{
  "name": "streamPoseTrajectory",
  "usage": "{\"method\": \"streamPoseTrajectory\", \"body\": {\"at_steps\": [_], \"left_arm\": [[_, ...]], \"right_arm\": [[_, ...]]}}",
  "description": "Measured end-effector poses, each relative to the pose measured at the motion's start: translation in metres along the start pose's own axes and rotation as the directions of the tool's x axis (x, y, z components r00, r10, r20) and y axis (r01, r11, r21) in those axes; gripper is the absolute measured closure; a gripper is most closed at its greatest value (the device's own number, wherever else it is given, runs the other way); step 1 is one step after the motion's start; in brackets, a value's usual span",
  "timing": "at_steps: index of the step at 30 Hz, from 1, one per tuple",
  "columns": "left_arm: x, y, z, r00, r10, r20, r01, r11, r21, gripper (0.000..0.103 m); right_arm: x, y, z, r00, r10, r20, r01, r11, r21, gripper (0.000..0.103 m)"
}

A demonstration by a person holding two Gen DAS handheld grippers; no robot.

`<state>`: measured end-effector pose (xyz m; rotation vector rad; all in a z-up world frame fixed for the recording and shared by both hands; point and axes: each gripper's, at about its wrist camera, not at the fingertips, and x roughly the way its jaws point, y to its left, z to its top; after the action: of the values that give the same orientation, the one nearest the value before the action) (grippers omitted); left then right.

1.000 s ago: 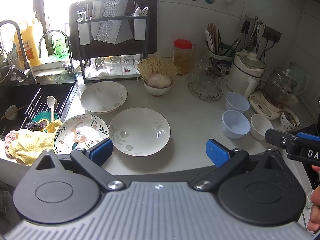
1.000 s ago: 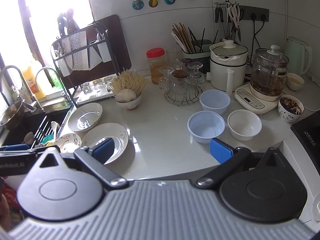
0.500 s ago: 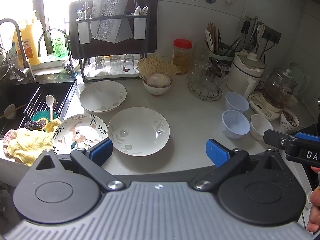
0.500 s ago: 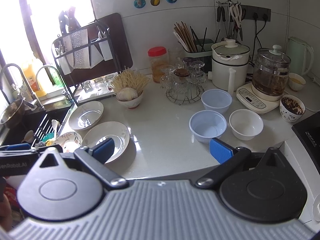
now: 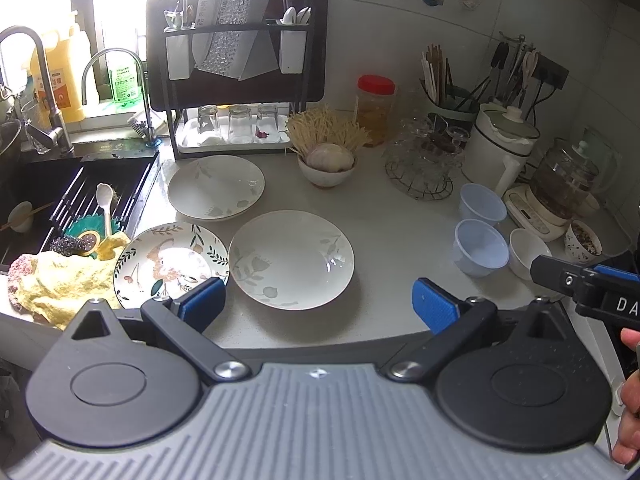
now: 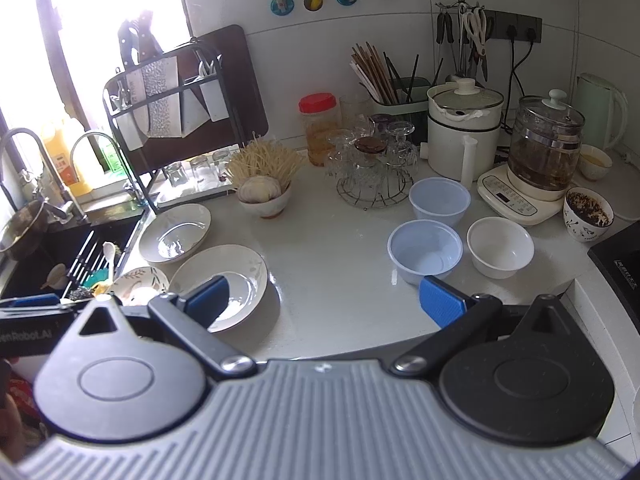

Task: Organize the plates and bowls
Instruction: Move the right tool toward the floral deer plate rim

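Both tongs wide open, nothing held: left gripper (image 5: 316, 304) over the counter (image 5: 400, 240) front edge facing the plates, right gripper (image 6: 324, 300) same height, facing the bowls.

Left to right: floral plate (image 5: 168, 264) at the sink edge, touching the yellow cloth (image 5: 60, 280). Back plate (image 5: 216, 188) behind it, by the rack. Big plate (image 5: 292, 260) centre, just ahead of my left tongs. All three lie single, rims near or touching, none stacked. Then two blue bowls (image 6: 426, 250) one behind the other, white bowl (image 6: 500, 246) just beside them, all separate.

Progress: I judge nothing done yet; plates still to stack, bowls still to nest.

Pose: I hold both tongs level, pointing forward, short of any dish. My right hand (image 5: 630, 400) shows at the left view's edge, wrapped on its handle.
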<state>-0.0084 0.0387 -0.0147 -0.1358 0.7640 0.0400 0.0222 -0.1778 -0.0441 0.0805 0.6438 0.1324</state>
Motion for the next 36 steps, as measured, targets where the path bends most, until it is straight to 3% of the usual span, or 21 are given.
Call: {"method": "streamPoseTrajectory", "body": {"at_steps": [21, 30, 36], "left_arm": [[-0.001, 0.097, 0.008, 1.0, 0.002, -0.011, -0.002, 1.0, 0.03, 0.002], [0.001, 0.124, 0.013, 0.999, 0.032, -0.014, -0.032, 0.999, -0.013, 0.002], [-0.004, 0.144, 0.025, 0.997, 0.053, 0.047, -0.049, 0.996, -0.068, 0.002]], "right_arm": [[0.019, 0.079, -0.012, 0.999, 0.034, -0.014, -0.032, 0.996, 0.079, 0.0], [0.03, 0.101, -0.003, 0.999, 0.036, -0.022, -0.034, 0.997, 0.064, 0.0], [0.043, 0.112, 0.001, 0.998, 0.053, -0.014, -0.052, 0.997, 0.06, 0.0]]}}
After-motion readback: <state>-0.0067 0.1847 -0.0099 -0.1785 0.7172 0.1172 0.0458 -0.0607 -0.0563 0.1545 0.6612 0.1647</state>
